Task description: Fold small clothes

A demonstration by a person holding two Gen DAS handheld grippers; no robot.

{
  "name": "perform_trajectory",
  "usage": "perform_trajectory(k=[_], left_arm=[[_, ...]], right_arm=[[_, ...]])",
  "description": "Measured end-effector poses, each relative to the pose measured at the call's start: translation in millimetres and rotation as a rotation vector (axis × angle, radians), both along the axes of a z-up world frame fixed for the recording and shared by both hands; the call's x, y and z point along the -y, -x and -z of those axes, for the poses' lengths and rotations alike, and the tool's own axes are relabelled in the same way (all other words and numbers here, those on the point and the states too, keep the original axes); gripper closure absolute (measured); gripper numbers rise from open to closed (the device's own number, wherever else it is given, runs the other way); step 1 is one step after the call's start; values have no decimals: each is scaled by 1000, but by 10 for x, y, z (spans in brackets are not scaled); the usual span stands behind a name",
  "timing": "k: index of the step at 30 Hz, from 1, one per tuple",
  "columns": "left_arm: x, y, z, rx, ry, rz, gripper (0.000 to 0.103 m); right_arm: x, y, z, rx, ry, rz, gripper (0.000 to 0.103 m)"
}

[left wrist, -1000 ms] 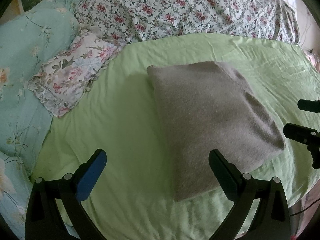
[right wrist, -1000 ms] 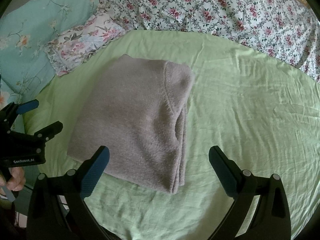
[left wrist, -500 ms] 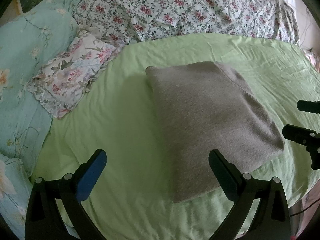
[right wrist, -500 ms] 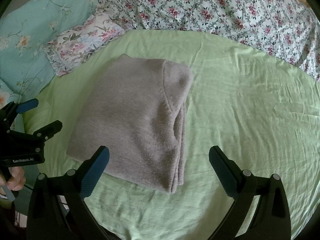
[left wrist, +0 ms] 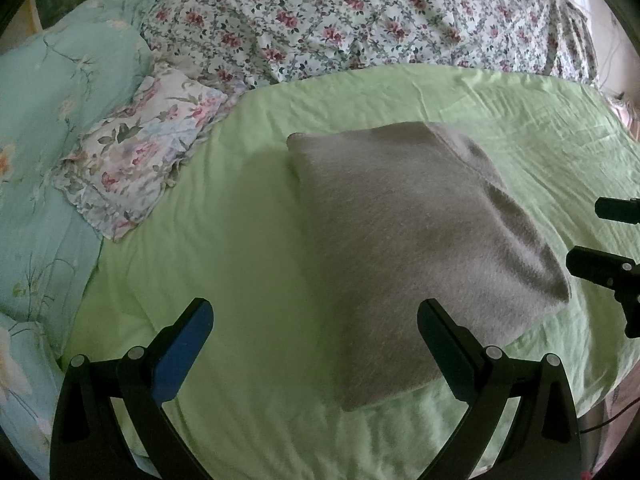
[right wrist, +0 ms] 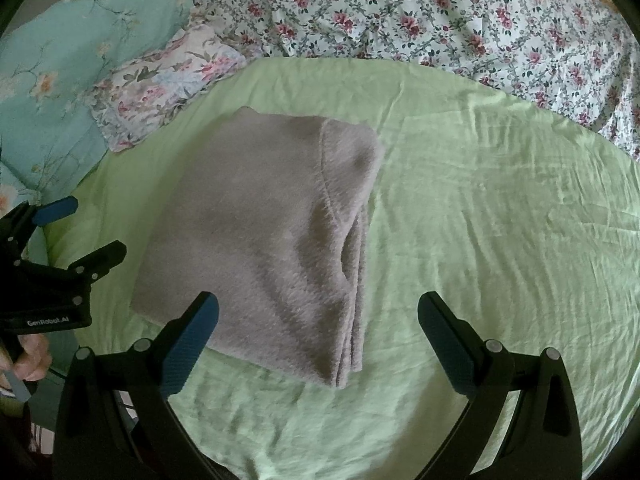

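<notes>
Almost nothing has changed over the last 1 s: the grey garment point(right wrist: 264, 236) sits in the same spot on the green sheet point(right wrist: 480, 220), already folded into a compact rectangle, stacked layer edges showing along its right side in the right wrist view. Both grippers have barely drifted. Read: the fold looks finished, this is a pause or pull-back, not a new fold. Left gripper point(left wrist: 314, 328) hovers low over the sheet with jaws wide apart, empty, its right finger over the garment's near-left corner but, as far as I can tell, not pressing it. Right gripper point(right wrist: 318, 322) likewise spread wide and empty, left finger over the garment's near edge, right finger over bare sheet. The 2 sit on opposite sides of the garment, each visible at the edge of the other's view. Floral quilt point(left wrist: 360, 20) and small floral pillow point(left wrist: 140, 152) lie beyond, well apart from it.
</notes>
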State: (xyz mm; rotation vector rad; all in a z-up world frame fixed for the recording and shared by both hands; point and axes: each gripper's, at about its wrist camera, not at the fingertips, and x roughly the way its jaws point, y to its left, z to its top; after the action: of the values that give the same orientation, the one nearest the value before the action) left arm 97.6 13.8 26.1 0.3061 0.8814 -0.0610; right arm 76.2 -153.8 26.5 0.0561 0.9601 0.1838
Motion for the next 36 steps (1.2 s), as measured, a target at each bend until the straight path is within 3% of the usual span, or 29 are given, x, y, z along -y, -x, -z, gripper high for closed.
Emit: perform_trajectory(k=[23,36], left_arm=[[29,-13,-18,4,-3,6,1],[105,-302,3,4,-1,4,1]], right_arm=[[30,-17,-13,4,-1,-6,3],[-9,-218,-101,24,19,-15,3]])
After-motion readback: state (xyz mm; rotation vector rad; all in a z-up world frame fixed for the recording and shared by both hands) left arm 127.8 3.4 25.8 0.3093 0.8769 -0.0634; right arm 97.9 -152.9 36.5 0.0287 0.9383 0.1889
